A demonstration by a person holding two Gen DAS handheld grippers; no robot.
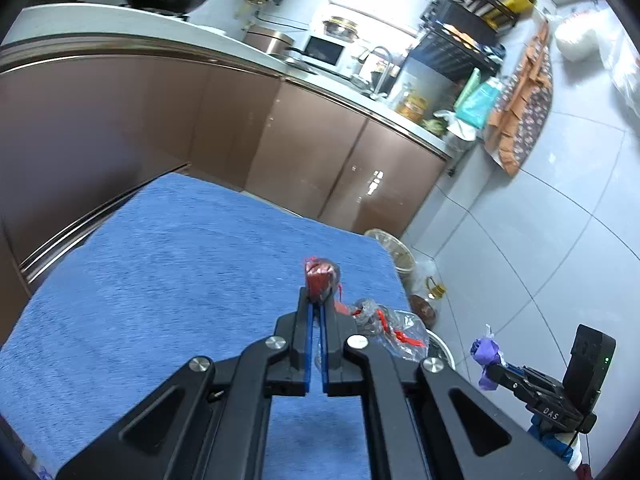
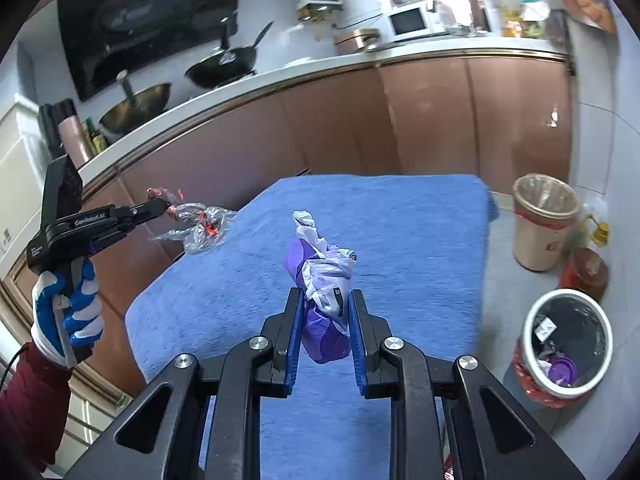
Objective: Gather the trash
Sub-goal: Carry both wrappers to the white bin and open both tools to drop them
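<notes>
The crumpled clear plastic wrapper with red print [image 1: 384,326] is partly hidden behind the left gripper's black finger. The round white-rimmed waste bin with dark liner [image 1: 440,346] shows only a rim arc past the blue cloth. Countertop items are blurred.

home kitchen: wok [image 2: 224,65], microwave [image 2: 409,20]

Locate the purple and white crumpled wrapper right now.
The purple and white wrapper is clamped in the right gripper, held above the blue cloth, left of the white-rimmed bin on the floor.
</notes>
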